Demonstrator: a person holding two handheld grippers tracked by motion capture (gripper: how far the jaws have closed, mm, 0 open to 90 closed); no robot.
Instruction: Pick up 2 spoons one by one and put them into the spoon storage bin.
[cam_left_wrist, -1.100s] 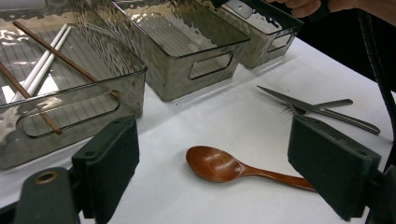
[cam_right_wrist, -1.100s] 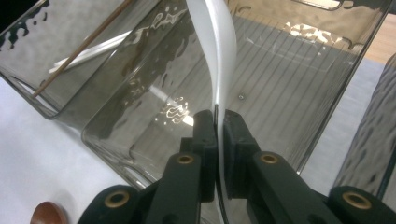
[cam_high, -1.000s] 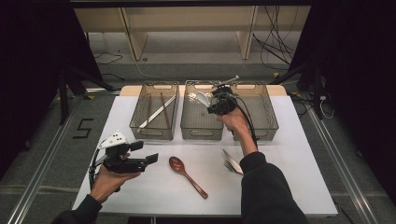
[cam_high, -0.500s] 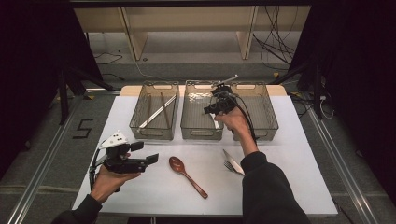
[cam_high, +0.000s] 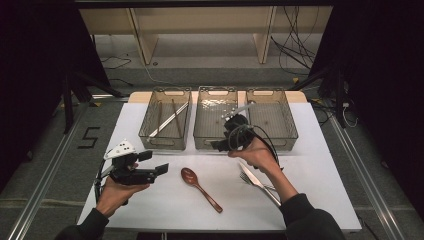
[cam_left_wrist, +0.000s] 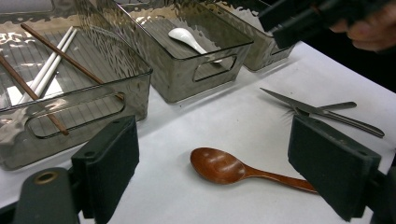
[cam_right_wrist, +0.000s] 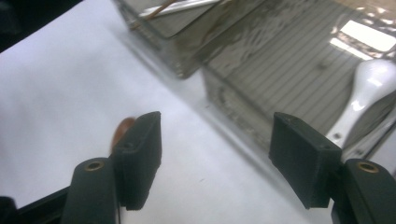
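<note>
a white table in a dark workshop, three smoky clear plastic bins in a row at its far side, two hand-held grippers over it.

we see the right gripper (cam_high: 226, 142) hanging above the near rim of the middle bin (cam_high: 216, 95); its jaws have just been opening and stand wide with nothing between them. a glossy white ceramic spoon (cam_left_wrist: 189, 39) lies inside that middle bin. the left gripper (cam_high: 152, 164) rests low at the table's (cam_high: 320, 165) near left, jaws spread wide and empty, aimed at a reddish-brown wooden spoon (cam_high: 201, 188) lying on the tabletop between the two hands. a steel knife and fork (cam_high: 257, 181) lie together beside the person's right forearm. the left bin (cam_high: 165, 119) holds white and brown chopsticks (cam_left_wrist: 44, 70).
</note>
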